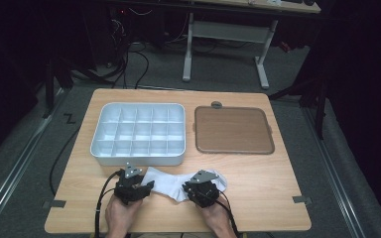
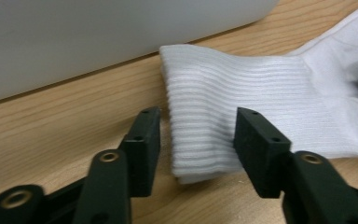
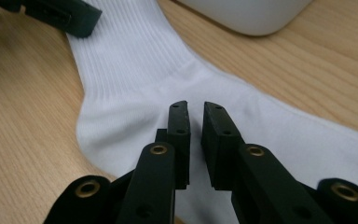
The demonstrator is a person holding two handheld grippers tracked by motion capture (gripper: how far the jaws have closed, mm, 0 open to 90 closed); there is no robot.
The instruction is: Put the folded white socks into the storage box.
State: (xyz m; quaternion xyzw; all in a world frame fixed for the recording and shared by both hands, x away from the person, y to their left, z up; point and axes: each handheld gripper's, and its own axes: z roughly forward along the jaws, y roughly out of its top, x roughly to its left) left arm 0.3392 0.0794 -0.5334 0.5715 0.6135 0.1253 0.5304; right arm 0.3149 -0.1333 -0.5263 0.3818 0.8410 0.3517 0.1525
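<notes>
White sock (image 1: 171, 182) lies flat at lower centre of the high view, just below the white divided tray (image 1: 99, 134), with bare wood to its left, right and down to the table's (image 1: 268, 198) near edge. Left gripper (image 2: 196, 135) straddles the ribbed cuff lower centre, jaws apart: right pad against the cloth, left pad clear. Right gripper (image 3: 196, 121) over the sock's middle, jaws nearly closed with a slim gap, not pinching cloth; brown mat (image 1: 233, 130) upper right; no readable writing.
</notes>
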